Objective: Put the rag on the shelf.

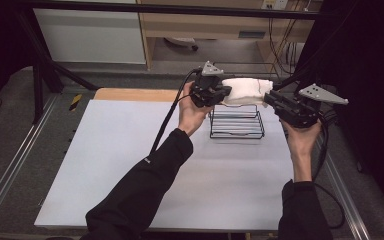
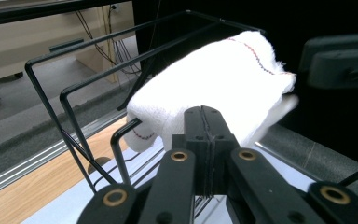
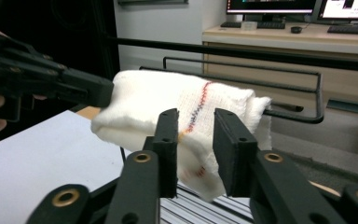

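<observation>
High view: a folded white cloth (image 1: 244, 90) lies across the top rails of a black wire rack (image 1: 237, 122), which stands on the white table (image 1: 130, 170) toward two o'clock of its centre. The left gripper (image 1: 225, 91) meets the cloth's end at nine o'clock, the right gripper (image 1: 269, 98) its end at three o'clock.

Left gripper view: the two jaws are clenched flat together on the near edge of the cloth (image 2: 223, 88), pinching the fabric; the rack's rails (image 2: 74, 88) run off toward ten o'clock.

Right gripper view: the jaws stand released, with a gap between them. The cloth (image 3: 177, 105), crossed by a red stitched line, hangs in that gap without being pressed. The left gripper (image 3: 107, 95) grips the cloth's far end at nine o'clock.
</observation>
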{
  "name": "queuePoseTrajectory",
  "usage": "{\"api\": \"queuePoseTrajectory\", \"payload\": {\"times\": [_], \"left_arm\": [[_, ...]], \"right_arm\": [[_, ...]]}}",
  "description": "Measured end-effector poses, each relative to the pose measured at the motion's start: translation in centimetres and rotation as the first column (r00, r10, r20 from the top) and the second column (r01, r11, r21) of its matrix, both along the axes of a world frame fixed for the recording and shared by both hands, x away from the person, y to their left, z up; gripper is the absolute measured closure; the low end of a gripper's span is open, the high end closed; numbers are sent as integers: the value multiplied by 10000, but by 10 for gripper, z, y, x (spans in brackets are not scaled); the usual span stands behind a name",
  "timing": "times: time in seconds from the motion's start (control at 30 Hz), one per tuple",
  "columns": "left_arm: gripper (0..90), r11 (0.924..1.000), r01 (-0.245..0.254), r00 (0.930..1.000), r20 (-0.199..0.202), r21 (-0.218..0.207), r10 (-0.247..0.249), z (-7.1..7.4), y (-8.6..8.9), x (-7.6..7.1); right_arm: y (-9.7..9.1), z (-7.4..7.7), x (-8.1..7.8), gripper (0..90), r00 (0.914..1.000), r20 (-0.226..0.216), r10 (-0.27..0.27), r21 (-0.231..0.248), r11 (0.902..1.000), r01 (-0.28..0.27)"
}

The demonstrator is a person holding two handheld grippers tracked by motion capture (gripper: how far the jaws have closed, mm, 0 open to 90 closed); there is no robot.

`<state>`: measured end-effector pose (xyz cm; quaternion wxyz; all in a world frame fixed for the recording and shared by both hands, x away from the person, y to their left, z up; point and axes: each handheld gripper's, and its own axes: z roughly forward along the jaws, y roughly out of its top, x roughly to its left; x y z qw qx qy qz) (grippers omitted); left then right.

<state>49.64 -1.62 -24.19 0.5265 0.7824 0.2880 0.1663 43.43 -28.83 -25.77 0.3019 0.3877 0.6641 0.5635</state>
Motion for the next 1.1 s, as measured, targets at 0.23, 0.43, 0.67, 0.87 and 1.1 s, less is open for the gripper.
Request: {"api": "queuePoseTrajectory", "payload": {"times": [0.23, 0.43, 0.67, 0.87, 1.1], "left_arm": [[896, 9996, 6, 10000, 18, 274, -7, -9, -4, -1], [895, 9992, -14, 10000, 60, 406, 12, -18, -3, 0], [891, 9987, -200, 9998, 41, 462, 199, -28, -5, 6], [868, 9991, -6, 10000, 95, 426, 2, -27, -1, 2], [746, 9984, 246, 9996, 99, 505, -251, -25, 15, -10]], "right_arm": [[11, -1, 5, 867, 9974, -691, 206, -309, 9993, -228], [15, -17, 18, 894, 9904, -1345, -320, -367, 9990, 273], [12, -29, 26, 892, 9881, -1347, -749, -126, 9972, 738], [10, -29, 22, 850, 9918, -1133, -591, -80, 9983, 586], [10, -20, 4, 684, 9949, -1008, -104, 61, 9999, 111]]}}
